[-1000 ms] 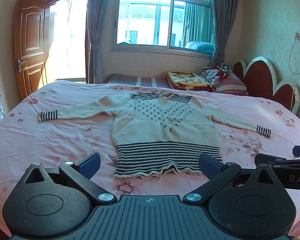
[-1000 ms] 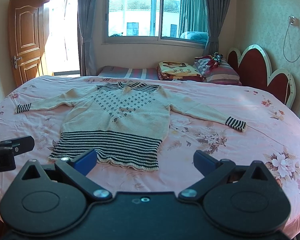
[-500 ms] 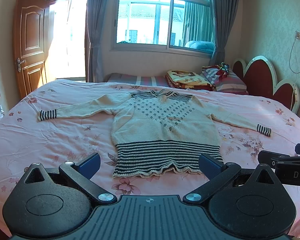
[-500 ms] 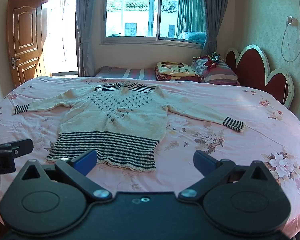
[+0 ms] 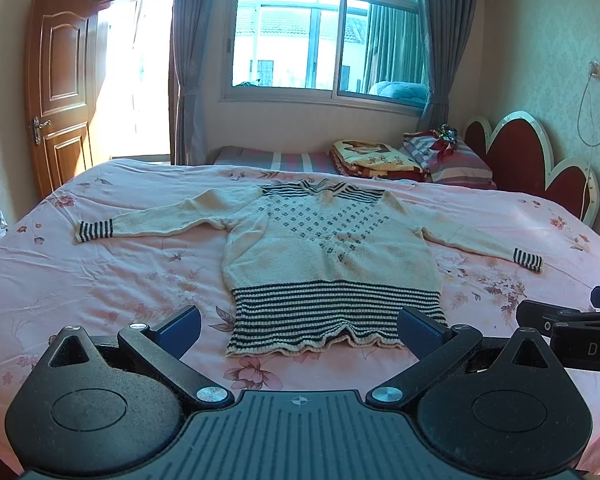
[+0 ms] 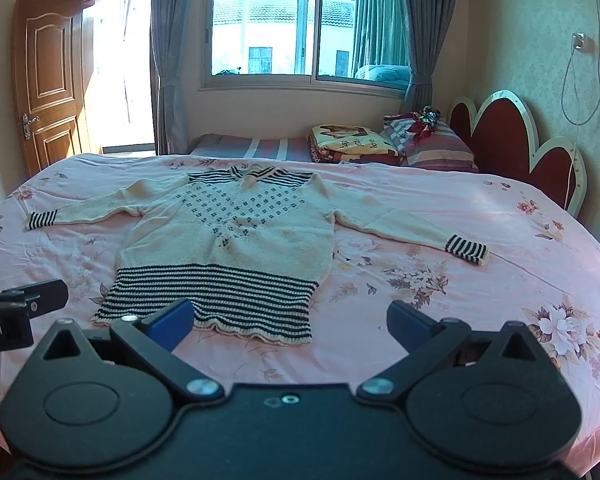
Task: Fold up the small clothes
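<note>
A cream knit sweater with a black-striped hem, cuffs and collar lies flat on the pink floral bed, both sleeves spread out; it also shows in the right wrist view. My left gripper is open and empty, held just in front of the striped hem. My right gripper is open and empty, near the hem's right corner. The right gripper's side shows at the right edge of the left wrist view, and the left gripper's side shows at the left edge of the right wrist view.
The bed carries folded blankets and a striped pillow at the far side by the red headboard. A wooden door stands at the left, a window with curtains behind the bed.
Both grippers have drifted slightly, so the sweater sits a little differently in each view. Both stay open and the sweater has not moved.
</note>
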A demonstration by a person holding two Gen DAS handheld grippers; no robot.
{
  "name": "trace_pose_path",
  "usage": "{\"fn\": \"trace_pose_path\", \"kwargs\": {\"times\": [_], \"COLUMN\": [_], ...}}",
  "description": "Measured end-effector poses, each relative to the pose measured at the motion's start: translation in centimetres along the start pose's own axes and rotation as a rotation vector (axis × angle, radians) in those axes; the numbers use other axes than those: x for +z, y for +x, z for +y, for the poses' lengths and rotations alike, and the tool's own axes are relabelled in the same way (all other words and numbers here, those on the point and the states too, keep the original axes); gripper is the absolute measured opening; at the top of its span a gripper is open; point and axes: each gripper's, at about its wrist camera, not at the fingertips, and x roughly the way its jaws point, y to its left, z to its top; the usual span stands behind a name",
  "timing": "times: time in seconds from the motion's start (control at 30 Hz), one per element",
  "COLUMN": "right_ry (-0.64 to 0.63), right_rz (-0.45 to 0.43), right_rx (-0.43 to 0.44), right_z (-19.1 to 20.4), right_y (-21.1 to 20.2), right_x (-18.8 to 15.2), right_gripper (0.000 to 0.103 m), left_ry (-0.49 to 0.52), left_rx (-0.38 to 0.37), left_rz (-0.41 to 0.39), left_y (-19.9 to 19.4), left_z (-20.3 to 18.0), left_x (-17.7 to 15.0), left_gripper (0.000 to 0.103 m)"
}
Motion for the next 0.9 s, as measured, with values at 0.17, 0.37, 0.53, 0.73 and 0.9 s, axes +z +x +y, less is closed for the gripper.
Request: {"fn": "trace_pose_path", "kwargs": {"times": [0.17, 0.37, 0.53, 0.73, 0.9], "right_ry": [-0.002, -0.004, -0.006, -0.011, 0.077], "right_rz": [0.001, -0.001, -0.001, -0.013, -0.098], "right_rx": [-0.001, 0.000, -0.001, 0.015, 0.093], "right_z": [0.1, 0.2, 0.4, 0.7, -1.2], "right_y": [0.0, -0.1, -0.1, -0.2, -0.1], "right_x": [-0.1, -0.1, -0.1, -0.1, 0.2], "right_gripper": [0.102, 0.102, 0.102, 0.102, 0.102], "left_ry": [0.000, -0.002, -0.001, -0.021, -0.134], "left_rx": [0.000, 0.002, 0.003, 0.006, -0.050], "left_rz": [0.002, 0.001, 0.000, 0.004, 0.034], "left_y": [0.0, -0.1, -0.2, -0.4, 0.9], "left_z": [0.2, 0.4, 0.4, 0.8, 1.9], "left_x": [0.0, -0.1, 0.0, 0.0, 0.1], "left_gripper": [0.103, 0.103, 0.103, 0.103, 0.103]}}
